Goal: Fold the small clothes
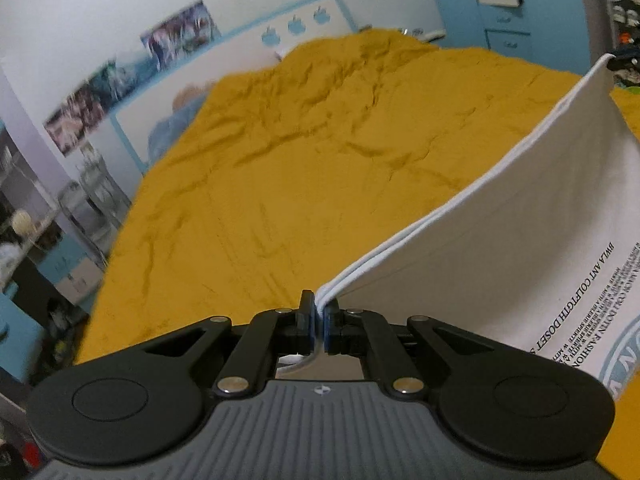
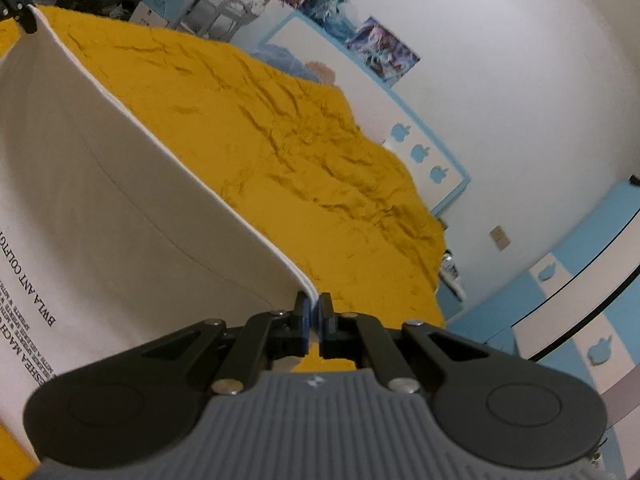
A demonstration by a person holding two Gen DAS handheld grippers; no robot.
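Note:
A white T-shirt with black printed text (image 1: 520,248) hangs stretched between my two grippers above the yellow bedspread (image 1: 300,152). My left gripper (image 1: 319,312) is shut on one corner of its hem. The shirt rises to the far right, where the other gripper (image 1: 624,58) pinches the opposite corner. In the right wrist view my right gripper (image 2: 314,310) is shut on the shirt's edge (image 2: 100,200), and the shirt runs up left to the left gripper (image 2: 18,4).
The bedspread (image 2: 300,140) covers a wide bed, wrinkled toward the far side. A white and blue headboard (image 1: 224,52) and postered wall stand behind it. A blue pillow (image 1: 176,120) lies at the bed's edge. Blue cabinets (image 2: 560,300) stand at the right.

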